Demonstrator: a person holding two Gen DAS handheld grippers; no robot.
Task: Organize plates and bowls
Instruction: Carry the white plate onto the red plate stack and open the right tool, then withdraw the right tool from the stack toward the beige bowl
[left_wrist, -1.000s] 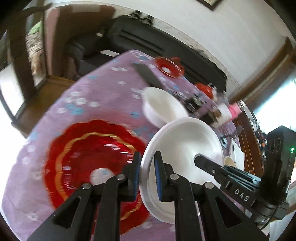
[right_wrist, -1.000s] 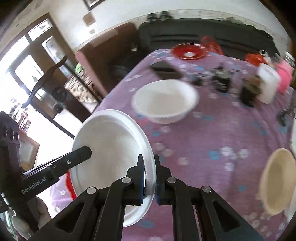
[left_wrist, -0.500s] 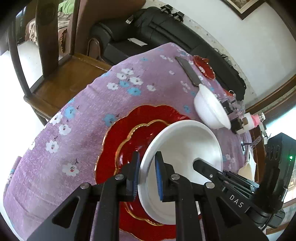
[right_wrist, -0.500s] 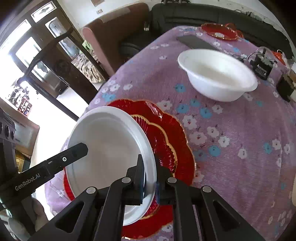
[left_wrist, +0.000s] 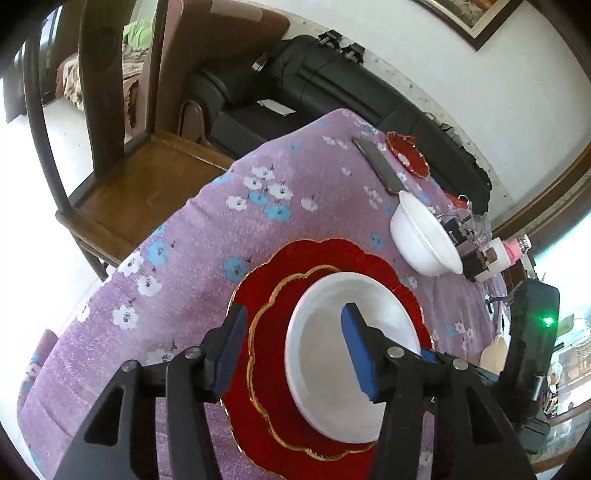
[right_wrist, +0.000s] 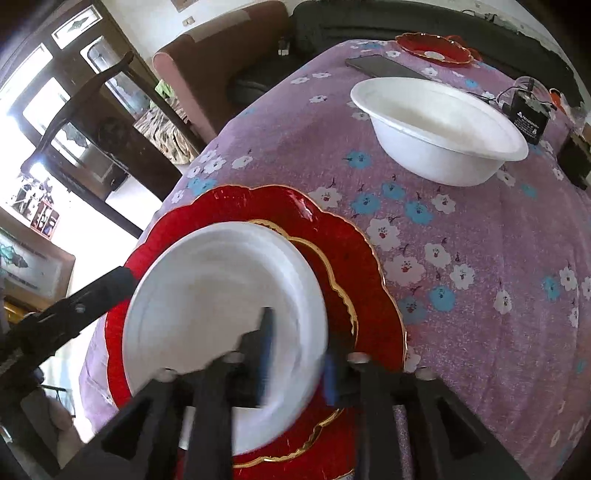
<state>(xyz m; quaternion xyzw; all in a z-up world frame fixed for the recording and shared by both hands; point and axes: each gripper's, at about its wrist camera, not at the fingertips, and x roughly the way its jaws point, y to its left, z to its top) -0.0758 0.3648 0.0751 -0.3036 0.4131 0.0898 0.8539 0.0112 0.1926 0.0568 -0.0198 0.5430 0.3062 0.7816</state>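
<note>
A white plate (left_wrist: 332, 354) lies on a big red scalloped plate (left_wrist: 266, 280) with a gold ring, near the table's front edge. My left gripper (left_wrist: 291, 350) is open, its jaws wide apart astride the white plate's near rim. My right gripper (right_wrist: 295, 354) is open too, its blurred fingers either side of the plate's (right_wrist: 221, 314) opposite rim above the red plate (right_wrist: 332, 236). A white bowl (right_wrist: 439, 129) stands further back; it also shows in the left wrist view (left_wrist: 424, 236).
The table wears a purple flowered cloth (right_wrist: 480, 258). A dark phone (right_wrist: 384, 66), a small red dish (right_wrist: 432, 50) and black boxes (right_wrist: 528, 118) sit at the back. A beige bowl (left_wrist: 495, 350) is at the right. A wooden chair (left_wrist: 129, 173) stands by the table's left side.
Both grippers lowered the white plate onto the red plate and then opened, letting go of its rim. The plate now rests there.
</note>
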